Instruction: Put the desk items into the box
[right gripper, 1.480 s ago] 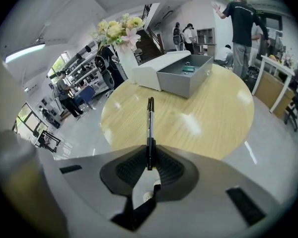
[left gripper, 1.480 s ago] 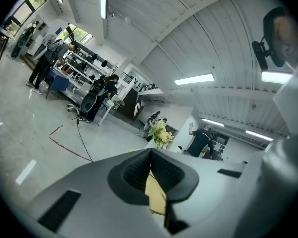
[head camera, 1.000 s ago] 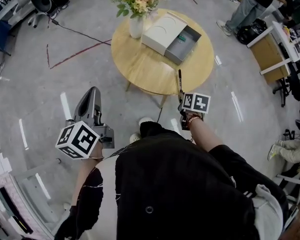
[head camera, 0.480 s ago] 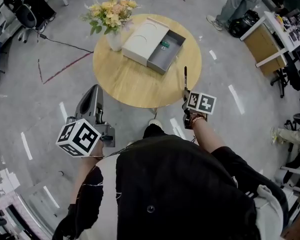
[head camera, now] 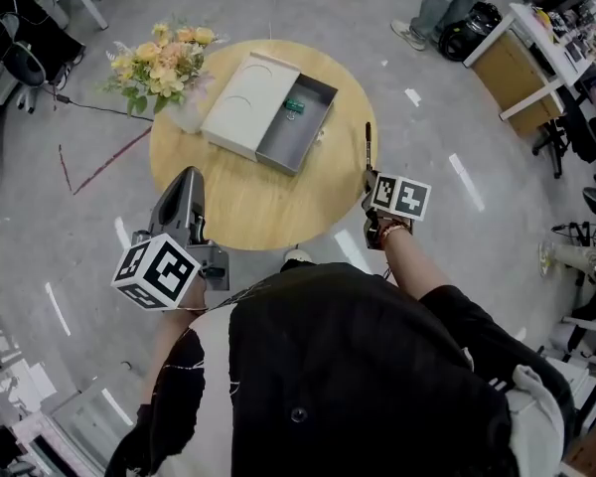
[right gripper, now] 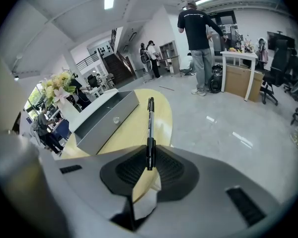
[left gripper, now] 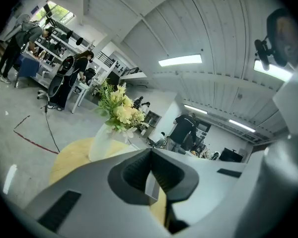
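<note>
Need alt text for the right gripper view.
The right tongs are shut on a black pen that points ahead over a round wooden table. An open grey box sits on it to the left, flowers beyond.

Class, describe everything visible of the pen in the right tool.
The pen is slim and black, with a paler stretch along its barrel. The right tool is shut on its near end, so it points ahead, away from the person, above the rim of the round wooden table. Nothing else touches it.
</note>
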